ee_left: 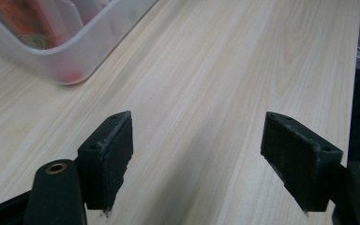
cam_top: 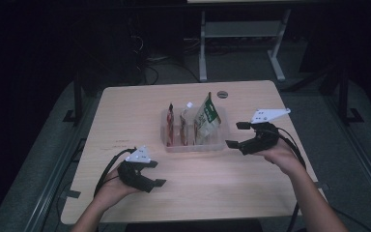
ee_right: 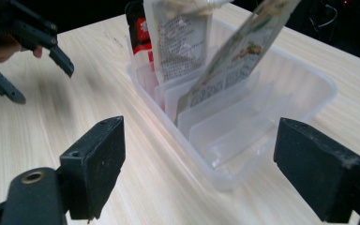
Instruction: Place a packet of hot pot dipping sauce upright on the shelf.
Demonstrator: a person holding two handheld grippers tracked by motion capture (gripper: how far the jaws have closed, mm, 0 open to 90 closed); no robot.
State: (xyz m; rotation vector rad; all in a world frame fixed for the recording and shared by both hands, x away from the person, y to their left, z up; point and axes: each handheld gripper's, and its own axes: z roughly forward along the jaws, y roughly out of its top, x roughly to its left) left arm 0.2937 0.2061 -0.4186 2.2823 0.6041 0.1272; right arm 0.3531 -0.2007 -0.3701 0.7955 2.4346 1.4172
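The right gripper [cam_top: 235,135] hangs just beside the right end of the clear plastic bin [cam_top: 220,140], its jaws spread wide with nothing between them. In the right gripper view the bin's near corner [ee_right: 225,176] lies between the two black jaws, with the upright dividers [ee_right: 225,122] just behind it. Three packets stand in the bin: a green-and-white pouch [cam_top: 206,118] leaning at the end nearest this gripper, a pale printed sachet [cam_top: 186,123] in the middle, and a red packet [cam_top: 170,124] at the far end.

The left gripper [cam_top: 155,173] rests low over the table [cam_top: 125,111], well apart from the bin and off its front-left corner, jaws likewise wide and empty; its own view catches one bin corner [ee_left: 70,70].

The likely trouble comes from the bin being light and unanchored: a jaw that catches its rim or wall could probably shove it across the table or tip it. The green pouch leans rather than stands, so a brush against it could fold it flat or knock it into the sachet. If one jaw enters the wrong slot, a divider could be pinched along with the packet.

The room is dim, and the print on the packets cannot be read. Their lower parts are blurred behind the cloudy plastic, so which slot each occupies cannot be told. The bin's far wall is cut off in both gripper views.
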